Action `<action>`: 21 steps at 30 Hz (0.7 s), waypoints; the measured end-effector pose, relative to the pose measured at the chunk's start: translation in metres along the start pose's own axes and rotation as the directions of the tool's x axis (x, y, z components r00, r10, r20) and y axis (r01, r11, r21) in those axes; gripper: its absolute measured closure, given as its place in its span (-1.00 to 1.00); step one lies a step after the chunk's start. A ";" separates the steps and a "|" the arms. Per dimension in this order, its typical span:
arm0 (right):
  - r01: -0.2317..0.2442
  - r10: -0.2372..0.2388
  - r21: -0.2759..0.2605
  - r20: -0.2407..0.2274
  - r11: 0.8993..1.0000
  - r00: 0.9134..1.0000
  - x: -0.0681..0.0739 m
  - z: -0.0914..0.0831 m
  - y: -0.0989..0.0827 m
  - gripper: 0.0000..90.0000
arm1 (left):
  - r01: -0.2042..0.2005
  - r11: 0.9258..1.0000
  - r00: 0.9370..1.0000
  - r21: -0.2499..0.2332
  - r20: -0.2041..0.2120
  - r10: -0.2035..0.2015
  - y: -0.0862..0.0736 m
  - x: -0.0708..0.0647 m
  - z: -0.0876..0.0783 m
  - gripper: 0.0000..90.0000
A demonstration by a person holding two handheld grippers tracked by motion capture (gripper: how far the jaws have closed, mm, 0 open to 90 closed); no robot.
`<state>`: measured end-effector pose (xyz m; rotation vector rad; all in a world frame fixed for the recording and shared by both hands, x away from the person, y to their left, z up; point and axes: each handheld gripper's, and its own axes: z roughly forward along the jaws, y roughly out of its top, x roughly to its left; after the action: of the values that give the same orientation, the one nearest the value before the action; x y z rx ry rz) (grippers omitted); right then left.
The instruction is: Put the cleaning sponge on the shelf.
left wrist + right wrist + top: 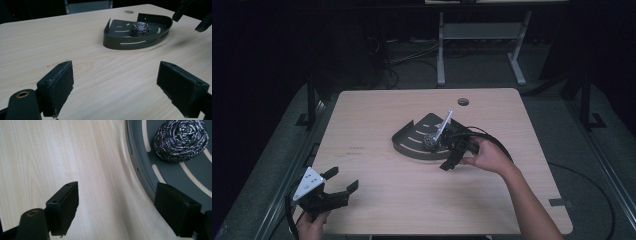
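Observation:
A dark grey slotted corner tray (404,147) lies near the middle of the wooden table, with a steel-wool scourer (430,141) inside it. My right gripper (451,159) hovers at the tray's near right edge, angled down, jaws open with nothing between them. In the right gripper view its gripper (116,207) straddles bare table beside the tray's curved rim (140,173), and the scourer (181,140) lies beyond the right pad. My left gripper (343,179) rests open at the table's front left corner. The left gripper (115,82) faces the tray (125,45) and scourer (140,28) from afar.
A round cable hole (463,101) sits near the table's far edge. A black cable (499,145) loops behind the person's right hand. A white desk frame (482,45) stands on the floor beyond the table. Bare wood lies between the two grippers.

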<state>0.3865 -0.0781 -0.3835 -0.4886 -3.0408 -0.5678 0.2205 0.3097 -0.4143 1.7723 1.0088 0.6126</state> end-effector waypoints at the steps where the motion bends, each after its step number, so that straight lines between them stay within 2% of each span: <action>1: 0.000 0.000 -0.003 0.001 1.000 1.000 0.001 0.000 -0.001 -0.56 | 0.000 1.000 1.000 -0.001 0.000 0.000 0.000 0.000 0.000 -0.71; 7: -0.010 0.010 -0.016 -0.006 1.000 1.000 0.005 0.001 -0.008 -0.56 | 0.000 1.000 1.000 0.000 -0.001 0.000 0.000 0.000 0.000 -0.71; 9: -0.008 0.008 -0.004 -0.003 1.000 1.000 0.006 0.001 -0.010 -0.58 | -0.002 1.000 1.000 0.001 -0.003 0.002 0.000 0.000 0.000 -0.71; 16: -0.016 0.015 -0.035 -0.010 0.999 1.000 0.008 0.002 -0.019 -0.57 | -0.001 1.000 1.000 0.001 -0.003 0.001 0.000 0.000 -0.001 -0.71; 21: -0.017 0.017 -0.025 -0.014 1.000 1.000 0.011 0.006 -0.023 -0.58 | -0.005 1.000 1.000 0.004 -0.005 0.005 0.000 -0.001 0.000 -0.71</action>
<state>0.3697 -0.0927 -0.3965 -0.5090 -3.0173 -0.6069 0.2202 0.3092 -0.4145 1.7778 1.0099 0.6183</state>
